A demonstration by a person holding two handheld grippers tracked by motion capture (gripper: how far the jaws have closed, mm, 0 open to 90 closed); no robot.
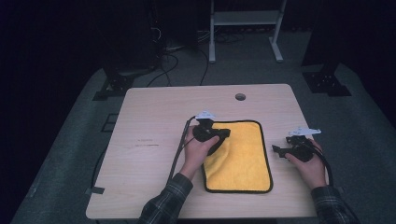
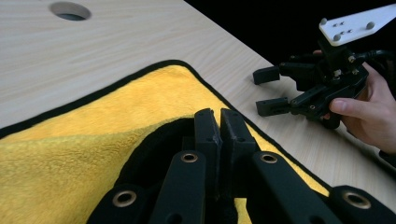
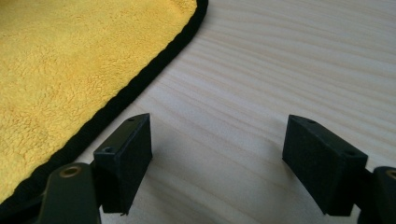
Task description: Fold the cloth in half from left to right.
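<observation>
A yellow cloth [image 1: 243, 154] with black edging lies on the right half of the wooden table [image 1: 154, 116]. Its near-left part is lifted and folded over toward the middle. My left gripper [image 1: 223, 133] is over the cloth's upper left area, and in the left gripper view the jaws [image 2: 219, 126] are pressed together on the cloth's [image 2: 154, 102] black-edged fold. My right gripper [image 1: 280, 150] rests just off the cloth's right edge, pointing at it. Its jaws [image 3: 217, 163] stand wide open over bare wood, with the cloth [image 3: 70, 56] border beside the left pad.
A round cable hole [image 1: 240, 96] sits near the table's far edge. Cables trail from both grippers toward the front. The floor beyond the table holds stands, cables and a white frame [image 1: 245, 28]. Bare wood spreads left of the cloth.
</observation>
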